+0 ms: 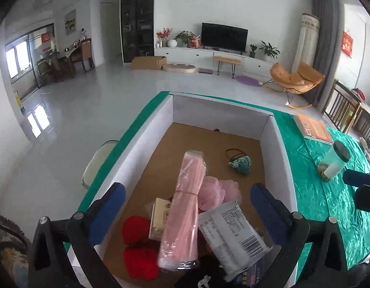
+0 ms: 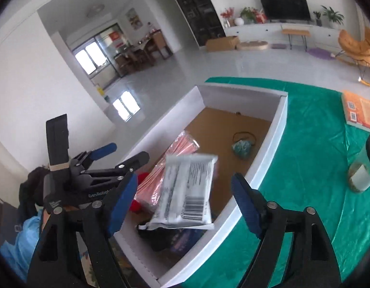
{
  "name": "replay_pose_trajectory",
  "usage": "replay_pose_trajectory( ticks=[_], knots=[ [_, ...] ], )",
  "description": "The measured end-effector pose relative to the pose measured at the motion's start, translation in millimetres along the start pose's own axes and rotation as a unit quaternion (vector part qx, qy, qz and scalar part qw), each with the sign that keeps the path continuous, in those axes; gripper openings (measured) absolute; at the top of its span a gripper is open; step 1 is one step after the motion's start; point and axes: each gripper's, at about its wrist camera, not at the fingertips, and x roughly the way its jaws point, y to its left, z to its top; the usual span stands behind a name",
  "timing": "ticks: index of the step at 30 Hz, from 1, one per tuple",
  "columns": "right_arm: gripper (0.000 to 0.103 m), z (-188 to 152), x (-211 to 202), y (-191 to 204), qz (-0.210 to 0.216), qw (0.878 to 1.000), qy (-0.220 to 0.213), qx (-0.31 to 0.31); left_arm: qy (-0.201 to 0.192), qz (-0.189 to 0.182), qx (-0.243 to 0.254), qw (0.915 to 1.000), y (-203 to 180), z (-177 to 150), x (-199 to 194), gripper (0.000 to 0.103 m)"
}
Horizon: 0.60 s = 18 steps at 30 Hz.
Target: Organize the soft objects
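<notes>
Right now both grippers hang over the white box (image 1: 146,129) with their jaws spread apart and nothing clamped: the left gripper (image 1: 187,212) frames the pile from above, and the right gripper (image 2: 185,204) stands wide around the grey-white packet (image 2: 187,192), which looks blurred and untouched by either pad, so it seems to be loose and dropping. The risk I judge from here is that this packet lands on the box's near right wall and slides out onto the green cloth (image 2: 312,144), or knocks the long pink wrapped bundle (image 1: 182,206) off the heap it leans on. Another risk is that the two grippers, close together over one corner, bump each other. Inside the box I count one pink bundle, one grey-white packet, one small tan packet (image 1: 159,218), two red fluffy balls (image 1: 137,244), two pale pink mesh puffs (image 1: 216,192), one teal pouch with a cord (image 1: 240,164), and some dark items at the near end that I cannot make out. Outside on the cloth stand one dark-capped jar (image 1: 336,163) and one orange book (image 1: 313,128)
</notes>
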Motion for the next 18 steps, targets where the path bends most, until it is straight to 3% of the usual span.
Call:
replay_pose_trajectory(
  ticks=[5, 8, 18],
  knots=[
    [0.083, -9.5, -1.6, 0.5, -0.037, 0.999, -0.004, -0.011, -0.008, 0.072, 0.009, 0.9973, -14.2, -18.6, -5.0, 0.103],
    [0.083, -13.4, -2.8, 9.7, -0.055, 0.998, -0.002, -0.020, 0.010, 0.088, 0.004, 0.9961, -23.1, -25.7, -3.3, 0.103],
    [0.083, -22.6, -1.0, 23.1, -0.099, 0.993, 0.030, -0.050, 0.018, 0.124, -0.001, 0.9922, -39.9, -37.6, -12.4, 0.103]
  ],
)
